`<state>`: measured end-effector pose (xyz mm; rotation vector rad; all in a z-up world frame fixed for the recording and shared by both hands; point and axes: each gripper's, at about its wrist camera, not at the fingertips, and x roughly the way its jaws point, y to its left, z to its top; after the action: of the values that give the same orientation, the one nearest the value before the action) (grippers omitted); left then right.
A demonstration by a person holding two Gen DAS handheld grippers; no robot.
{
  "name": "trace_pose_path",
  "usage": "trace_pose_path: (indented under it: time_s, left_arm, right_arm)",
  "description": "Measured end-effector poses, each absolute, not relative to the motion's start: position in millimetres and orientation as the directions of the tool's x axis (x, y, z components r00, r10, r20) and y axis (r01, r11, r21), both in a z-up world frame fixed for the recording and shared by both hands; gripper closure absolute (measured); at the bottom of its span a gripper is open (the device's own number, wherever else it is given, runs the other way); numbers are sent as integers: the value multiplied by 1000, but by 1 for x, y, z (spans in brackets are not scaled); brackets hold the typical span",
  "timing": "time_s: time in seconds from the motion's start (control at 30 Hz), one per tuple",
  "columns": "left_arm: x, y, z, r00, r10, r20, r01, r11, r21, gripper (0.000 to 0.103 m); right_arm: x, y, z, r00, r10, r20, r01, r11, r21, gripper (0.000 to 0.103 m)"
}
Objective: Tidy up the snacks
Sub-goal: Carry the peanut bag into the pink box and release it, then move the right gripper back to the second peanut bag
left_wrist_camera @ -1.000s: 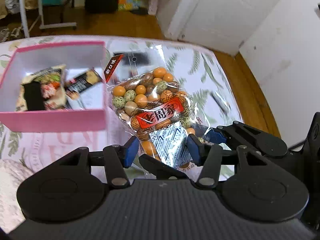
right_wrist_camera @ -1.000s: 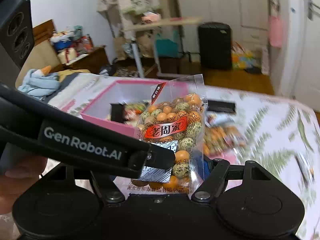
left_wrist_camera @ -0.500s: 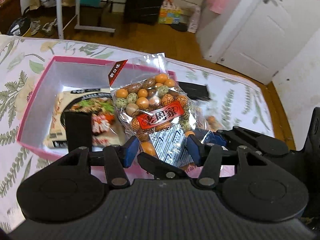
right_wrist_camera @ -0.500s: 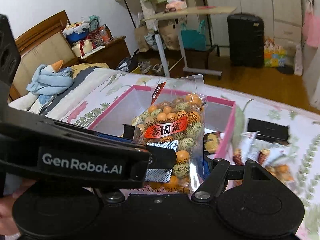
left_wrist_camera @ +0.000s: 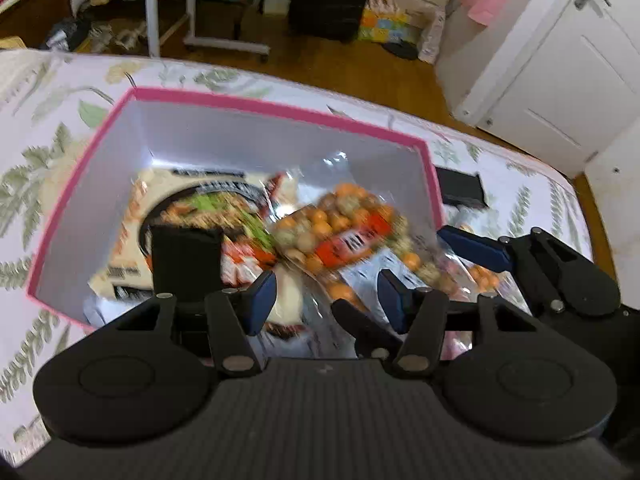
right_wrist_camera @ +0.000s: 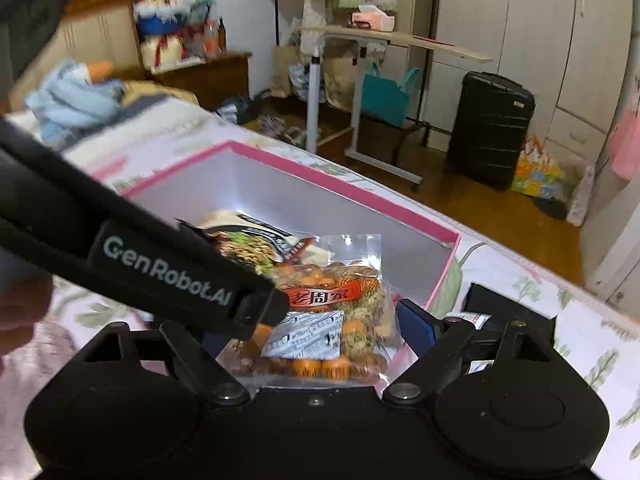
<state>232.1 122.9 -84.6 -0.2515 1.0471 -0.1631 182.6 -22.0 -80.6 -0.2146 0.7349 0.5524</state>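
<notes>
Letting go now, I spread my right gripper and its jaws are opening around the bag, with the pads off it. My left gripper is opening too. The bag is between its jaws, but the blur keeps me from telling if those pads touch it.

The bag is over the near right part of the pink box, low inside it, above a noodle pack.

I think the bag is light and soft. The clear plastic looks slick and crinkly, so it could slip. The nuts inside may crack if I squeeze hard. The flat sealed edge is the best place to pinch.

It is see-through, full of orange and speckled green balls, with a red label.
</notes>
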Motion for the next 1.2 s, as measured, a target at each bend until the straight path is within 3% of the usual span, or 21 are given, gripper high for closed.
trace_pose_path:
  time_s: [0.27, 0.5, 0.6, 0.87, 1.1, 1.2]
  left_arm:
    - [198, 114, -46, 523, -318, -791, 108, 945, -308, 50]
    - [169, 94, -17, 520, -363, -773, 191, 932, -309, 52]
    - [161, 80, -14, 506, -389, -770, 230, 921, -315, 54]
    - [148, 33, -36, 469, -431, -771, 258, 901, -347, 57]
    - [160, -19, -68, 477, -364, -800, 189, 931, -311, 58]
    - [165, -33, -92, 477, -350, -806, 134, 936, -327, 58]
  right_arm:
    - [139, -74, -38, 629, 465, -623, -541, 838, 79, 15]
    - [125, -150, -11, 684, 427, -592, -445, 887, 125, 15]
    - [129, -174, -3, 684, 395, -613, -415, 902, 118, 15]
    - [162, -205, 29, 493, 339, -801, -372, 915, 158, 15]
    - [182, -231, 1, 484, 357, -799, -337, 919, 206, 16]
    - [201, -240, -33, 482, 387, -786, -310, 914, 260, 21]
